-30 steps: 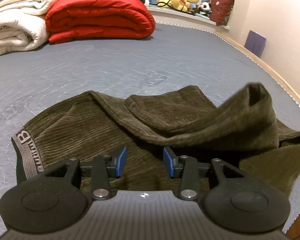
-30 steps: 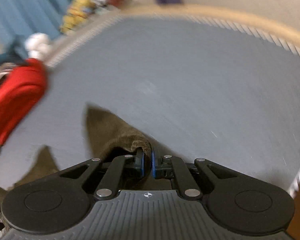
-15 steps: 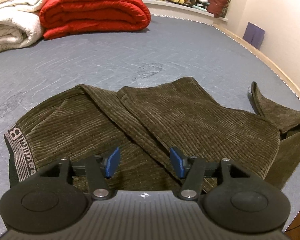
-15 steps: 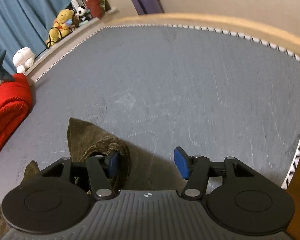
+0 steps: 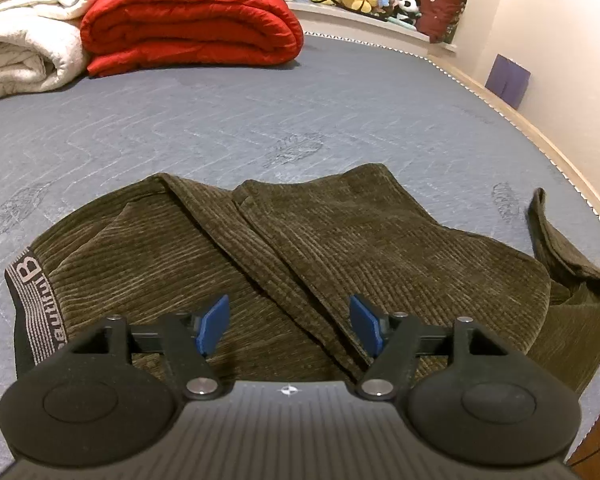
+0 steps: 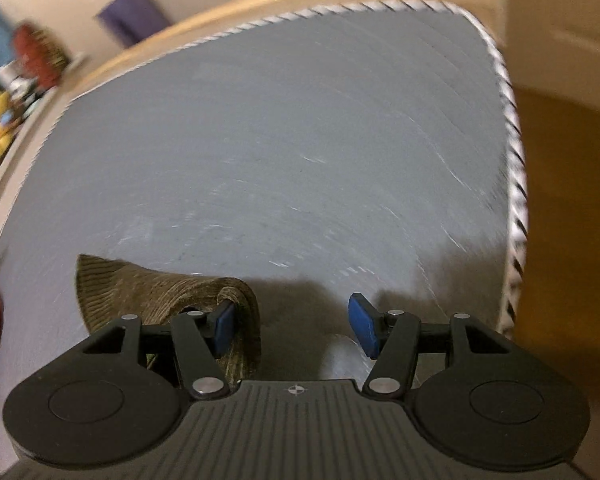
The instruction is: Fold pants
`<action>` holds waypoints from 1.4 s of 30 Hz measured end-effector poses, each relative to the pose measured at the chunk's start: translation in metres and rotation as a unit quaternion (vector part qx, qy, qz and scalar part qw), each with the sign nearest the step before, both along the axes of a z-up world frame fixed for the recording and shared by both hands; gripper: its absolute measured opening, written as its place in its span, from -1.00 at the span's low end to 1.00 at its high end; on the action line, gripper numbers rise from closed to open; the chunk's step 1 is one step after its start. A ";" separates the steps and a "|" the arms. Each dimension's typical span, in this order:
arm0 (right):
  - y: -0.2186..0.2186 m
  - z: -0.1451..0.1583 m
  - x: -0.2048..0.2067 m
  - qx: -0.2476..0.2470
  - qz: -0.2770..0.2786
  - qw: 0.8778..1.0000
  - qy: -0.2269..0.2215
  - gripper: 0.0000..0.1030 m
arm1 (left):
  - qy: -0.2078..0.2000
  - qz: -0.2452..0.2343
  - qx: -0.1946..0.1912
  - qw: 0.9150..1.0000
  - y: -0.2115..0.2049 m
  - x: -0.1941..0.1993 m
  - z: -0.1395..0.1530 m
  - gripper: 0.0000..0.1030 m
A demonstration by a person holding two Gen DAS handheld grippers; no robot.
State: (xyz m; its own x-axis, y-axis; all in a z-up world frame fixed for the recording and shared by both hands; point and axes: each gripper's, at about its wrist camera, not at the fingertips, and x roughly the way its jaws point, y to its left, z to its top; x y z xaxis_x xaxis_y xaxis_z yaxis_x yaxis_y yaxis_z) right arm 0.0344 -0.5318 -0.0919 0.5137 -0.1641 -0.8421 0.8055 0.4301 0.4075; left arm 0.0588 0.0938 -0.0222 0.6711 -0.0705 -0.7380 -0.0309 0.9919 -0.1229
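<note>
Released since earlier, pants (image 5: 300,256) lie under opening left tool (image 5: 290,326); right tool (image 6: 292,326) gapes empty.

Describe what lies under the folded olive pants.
The grey mattress shows all around the pants. Whatever lies directly beneath them is covered by the corduroy.

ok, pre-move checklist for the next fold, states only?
1. Left tool free of the pants: ok, jaws opening, nothing between the pads.
2. Right tool released: not ok, jaws apart but the trouser leg drapes over one finger.
3. First fold laid over: ok, one layer lies across the other.
4. Waistband flat on the mattress: ok.
5. Leg end at the right squared up: not ok, it juts out loose.
6. Fold path clear of the red quilt: ok, it lies far off.
</note>
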 end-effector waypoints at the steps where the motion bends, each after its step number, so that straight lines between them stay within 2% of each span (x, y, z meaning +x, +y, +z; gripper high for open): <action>1: -0.004 -0.003 -0.008 0.012 -0.026 1.000 0.003 0.17 | 0.000 0.000 -0.001 1.000 0.000 0.000 0.000 0.40; 3: -0.012 -0.005 -0.027 0.027 -0.086 0.996 0.007 0.16 | 0.001 0.000 -0.002 1.000 0.001 0.001 0.000 0.40; 7: -0.016 -0.001 -0.035 0.018 -0.121 0.993 0.000 0.15 | 0.002 0.001 -0.006 1.000 0.003 0.001 0.001 0.40; 9: -0.023 0.005 -0.042 -0.027 -0.148 0.989 -0.006 0.05 | 0.002 0.002 -0.008 1.000 0.003 0.000 0.002 0.40; 11: -0.033 0.022 -0.050 -0.088 -0.175 0.980 -0.018 0.08 | 0.002 0.001 -0.011 1.000 0.003 0.000 0.003 0.40; 12: -0.037 0.027 -0.050 -0.101 -0.166 0.980 -0.034 0.11 | 0.001 0.000 -0.012 1.000 0.002 -0.001 0.004 0.41; 13: -0.040 0.031 -0.045 -0.112 -0.129 0.984 -0.046 0.17 | 0.001 -0.001 -0.013 1.000 0.002 -0.001 0.004 0.41; 15: -0.035 0.029 -0.025 -0.106 -0.012 0.992 -0.070 0.25 | 0.002 -0.002 -0.013 1.000 0.000 -0.001 0.004 0.41; 16: -0.026 0.026 -0.011 -0.098 0.071 0.989 -0.084 0.26 | 0.003 -0.003 -0.012 1.000 -0.001 -0.001 0.004 0.41; 17: -0.012 0.025 0.000 -0.102 0.141 0.980 -0.094 0.27 | 0.004 -0.003 -0.012 1.000 -0.002 -0.001 0.004 0.42; 19: 0.027 0.027 0.017 -0.158 0.283 0.941 -0.099 0.32 | 0.005 -0.005 -0.012 1.000 -0.005 -0.001 0.003 0.42; 22: 0.079 0.027 0.023 -0.248 0.414 0.871 -0.096 0.44 | 0.005 -0.007 -0.010 1.000 -0.008 -0.001 0.003 0.42; 24: 0.103 0.021 0.025 -0.276 0.477 0.829 -0.090 0.44 | 0.005 -0.009 -0.008 1.000 -0.009 0.000 0.002 0.42; 28: 0.123 0.005 0.033 -0.311 0.536 0.783 -0.062 0.43 | 0.010 -0.006 -0.006 1.000 -0.007 0.002 -0.001 0.42; 33: 0.137 -0.012 0.037 -0.330 0.584 0.741 -0.044 0.38 | 0.011 -0.008 -0.004 1.000 -0.009 0.004 -0.003 0.42; 34: 0.136 -0.016 0.036 -0.335 0.587 0.736 -0.037 0.38 | 0.012 -0.008 -0.003 1.000 -0.010 0.004 -0.004 0.42; 36: 0.134 -0.022 0.037 -0.339 0.589 0.733 -0.028 0.23 | 0.013 -0.010 -0.003 1.000 -0.011 0.005 -0.004 0.42; 38: 0.128 -0.022 0.040 -0.326 0.589 0.739 -0.028 -0.30 | 0.014 -0.011 -0.001 1.000 -0.013 0.006 -0.005 0.42; 39: 0.124 -0.020 0.041 -0.320 0.583 0.746 -0.033 -0.40 | 0.015 -0.011 -0.001 1.000 -0.014 0.007 -0.005 0.42; 40: 0.120 -0.016 0.042 -0.318 0.577 0.751 -0.043 -0.64 | 0.015 -0.012 -0.001 1.000 -0.015 0.007 -0.005 0.42; 42: 0.101 0.005 0.038 -0.314 0.531 0.782 -0.092 -0.86 | 0.015 -0.012 -0.002 1.000 -0.015 0.007 -0.005 0.42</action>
State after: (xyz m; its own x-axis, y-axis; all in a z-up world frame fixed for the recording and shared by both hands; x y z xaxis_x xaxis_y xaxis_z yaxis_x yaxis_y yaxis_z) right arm 0.0722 -0.4305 -0.0868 0.7432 0.0863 -0.6634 -0.1895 0.9782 -0.0850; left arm 0.0662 0.0785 -0.0272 0.6475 -0.0891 -0.7569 -0.0112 0.9919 -0.1263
